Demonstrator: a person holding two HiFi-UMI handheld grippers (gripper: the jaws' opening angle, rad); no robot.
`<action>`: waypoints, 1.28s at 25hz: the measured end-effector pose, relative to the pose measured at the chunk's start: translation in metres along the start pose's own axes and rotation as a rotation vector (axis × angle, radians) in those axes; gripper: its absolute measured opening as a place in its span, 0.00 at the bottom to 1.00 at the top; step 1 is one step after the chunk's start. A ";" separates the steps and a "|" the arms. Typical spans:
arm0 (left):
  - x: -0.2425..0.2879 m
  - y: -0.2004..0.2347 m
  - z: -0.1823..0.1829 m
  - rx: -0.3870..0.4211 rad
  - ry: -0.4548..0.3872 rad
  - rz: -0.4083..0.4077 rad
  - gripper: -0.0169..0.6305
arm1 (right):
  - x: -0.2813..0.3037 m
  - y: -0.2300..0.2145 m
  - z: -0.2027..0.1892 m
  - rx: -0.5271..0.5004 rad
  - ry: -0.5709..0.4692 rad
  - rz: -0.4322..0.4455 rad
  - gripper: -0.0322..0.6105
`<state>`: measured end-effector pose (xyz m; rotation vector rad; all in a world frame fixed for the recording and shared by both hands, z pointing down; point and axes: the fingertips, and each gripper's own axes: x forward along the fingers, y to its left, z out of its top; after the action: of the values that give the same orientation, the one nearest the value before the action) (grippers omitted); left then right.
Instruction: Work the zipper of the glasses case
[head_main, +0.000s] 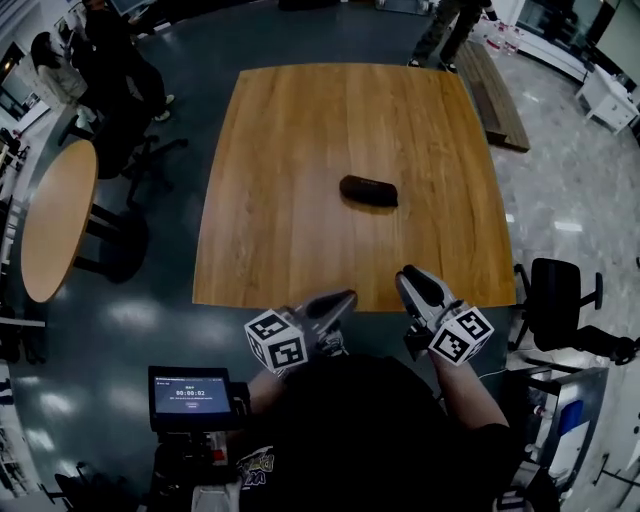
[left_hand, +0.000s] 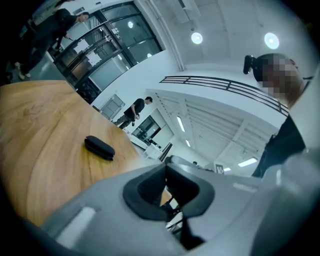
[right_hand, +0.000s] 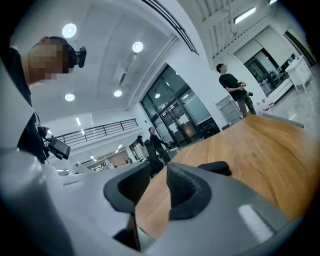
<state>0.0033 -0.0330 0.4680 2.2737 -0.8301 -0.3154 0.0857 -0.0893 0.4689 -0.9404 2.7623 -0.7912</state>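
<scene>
One screen (head_main: 190, 393) near the left tool (head_main: 347, 298) shows illegibly small digits.

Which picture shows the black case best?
The head view: the case lies whole and unblocked on the table, seen from above. The left gripper view shows it small and side-on; in the right gripper view it is partly hidden.

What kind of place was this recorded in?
Probably an open office or lab hall: a wooden table, a round table beside it, an office chair and glass doors behind.
</scene>
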 end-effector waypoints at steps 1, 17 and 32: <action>-0.002 0.005 0.003 -0.011 -0.006 -0.002 0.03 | 0.010 -0.008 -0.002 -0.011 0.024 0.001 0.21; -0.051 0.065 0.030 -0.123 -0.089 0.116 0.03 | 0.163 -0.215 -0.055 -0.443 0.731 -0.053 0.60; -0.051 0.083 0.034 -0.192 -0.147 0.339 0.03 | 0.203 -0.217 -0.142 -0.548 1.207 0.374 0.67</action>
<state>-0.0905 -0.0646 0.4989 1.9094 -1.1886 -0.3897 0.0010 -0.2940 0.7129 0.2324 4.1228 -0.6430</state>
